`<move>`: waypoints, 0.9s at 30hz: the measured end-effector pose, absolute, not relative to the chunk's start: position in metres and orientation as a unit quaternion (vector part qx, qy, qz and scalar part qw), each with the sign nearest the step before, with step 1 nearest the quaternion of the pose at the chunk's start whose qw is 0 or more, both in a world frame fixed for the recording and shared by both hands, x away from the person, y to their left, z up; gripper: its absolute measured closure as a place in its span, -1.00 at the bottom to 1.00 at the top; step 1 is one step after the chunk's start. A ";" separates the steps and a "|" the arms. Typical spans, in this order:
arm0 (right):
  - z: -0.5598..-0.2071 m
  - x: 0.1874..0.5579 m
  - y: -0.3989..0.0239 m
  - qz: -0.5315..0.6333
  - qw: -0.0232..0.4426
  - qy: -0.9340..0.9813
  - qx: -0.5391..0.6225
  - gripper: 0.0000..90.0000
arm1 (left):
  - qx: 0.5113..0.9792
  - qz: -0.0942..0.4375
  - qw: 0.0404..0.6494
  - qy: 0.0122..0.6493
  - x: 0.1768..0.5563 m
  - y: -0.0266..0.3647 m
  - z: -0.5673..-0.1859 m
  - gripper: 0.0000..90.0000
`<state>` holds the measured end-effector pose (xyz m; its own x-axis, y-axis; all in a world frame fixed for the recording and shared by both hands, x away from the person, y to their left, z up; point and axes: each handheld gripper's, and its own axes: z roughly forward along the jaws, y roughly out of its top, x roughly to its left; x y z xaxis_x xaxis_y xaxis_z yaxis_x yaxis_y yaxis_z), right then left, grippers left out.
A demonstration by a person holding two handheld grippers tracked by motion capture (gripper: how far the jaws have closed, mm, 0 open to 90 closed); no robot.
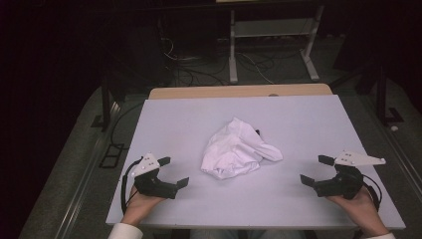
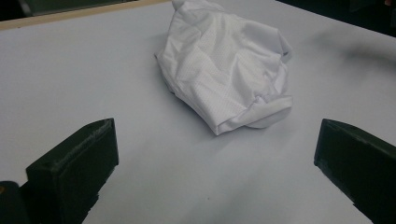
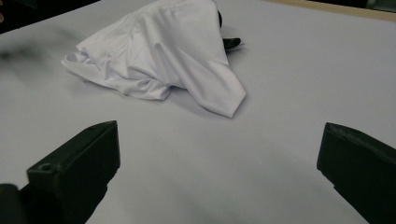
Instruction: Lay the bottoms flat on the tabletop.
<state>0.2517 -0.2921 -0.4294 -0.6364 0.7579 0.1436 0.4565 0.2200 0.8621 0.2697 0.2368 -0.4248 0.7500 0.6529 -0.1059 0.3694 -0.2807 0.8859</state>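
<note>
A crumpled white mesh-fabric garment point(image 1: 239, 149) lies heaped at the middle of the white table point(image 1: 308, 119), its long axis slanting from the far edge toward the near left corner. The left gripper point(image 1: 175, 172) and right gripper point(image 1: 314, 170) rest near the near edge, flanking it, roughly equally distant, both pointing inward with jaws spread wide and empty.

One crumpled white mesh-fabric garment point(image 1: 239, 149) lies on one pale grey rectangular worktop point(image 1: 298, 124). Two black two-jawed hand-held tools sit near the worktop's front edge: one left tool point(image 1: 175, 172) and one right tool point(image 1: 313, 170) (each with a grey three-cornered plate on top). Two hands hold them, one apiece. One small dark item point(image 3: 232, 43) peeks from under the garment.
</note>
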 end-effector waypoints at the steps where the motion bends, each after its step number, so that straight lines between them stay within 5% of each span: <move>1: -0.429 0.252 -0.292 0.482 0.156 0.765 0.397 -1.00 | 0.788 0.140 0.505 0.325 0.270 0.237 -0.425 -1.00; 27: -0.400 0.249 -0.282 0.480 0.171 0.764 0.396 -1.00 | 0.804 0.141 0.483 0.316 0.272 0.225 -0.412 -1.00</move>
